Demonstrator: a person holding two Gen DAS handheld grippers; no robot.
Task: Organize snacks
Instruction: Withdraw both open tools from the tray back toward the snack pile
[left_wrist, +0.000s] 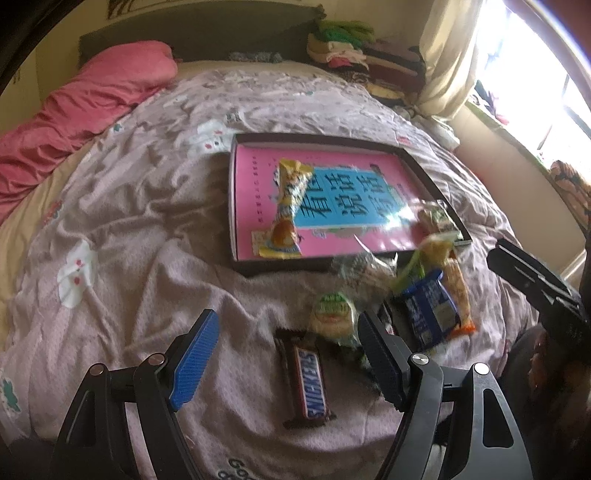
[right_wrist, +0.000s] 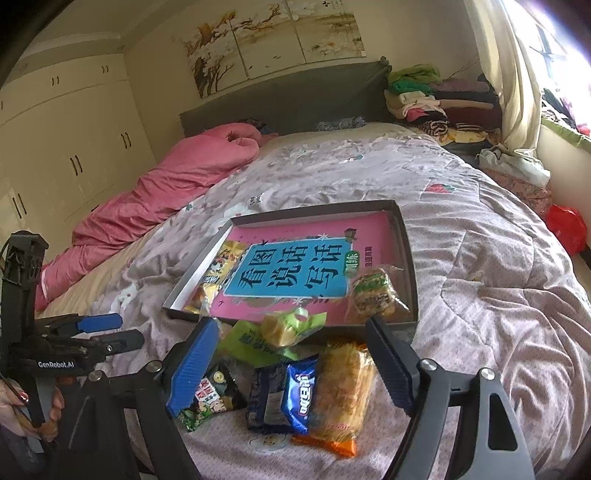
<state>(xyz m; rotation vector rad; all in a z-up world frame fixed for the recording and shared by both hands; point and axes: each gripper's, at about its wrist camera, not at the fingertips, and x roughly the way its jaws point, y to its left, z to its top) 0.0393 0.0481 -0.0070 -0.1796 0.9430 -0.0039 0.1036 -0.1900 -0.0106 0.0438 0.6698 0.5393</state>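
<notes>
A shallow dark tray (right_wrist: 408, 258) lies on the bed's pale quilt (right_wrist: 480, 277). Inside it a pink book (right_wrist: 369, 229) covers the floor; a yellow snack packet (left_wrist: 290, 206) rests on the book's left side, and a clear-wrapped cracker pack (right_wrist: 373, 291) sits in the near right corner. Just outside the tray's near wall lies a loose heap: a green packet (right_wrist: 258, 339), a blue Oreo pack (right_wrist: 299, 391) and an orange-trimmed pastry bag (right_wrist: 347, 391). A Snickers bar (left_wrist: 308, 384) lies apart, between the fingers of the left tool (left_wrist: 291, 354), which is released. The right tool (right_wrist: 291, 354) hangs released over the heap, gripping nothing.
</notes>
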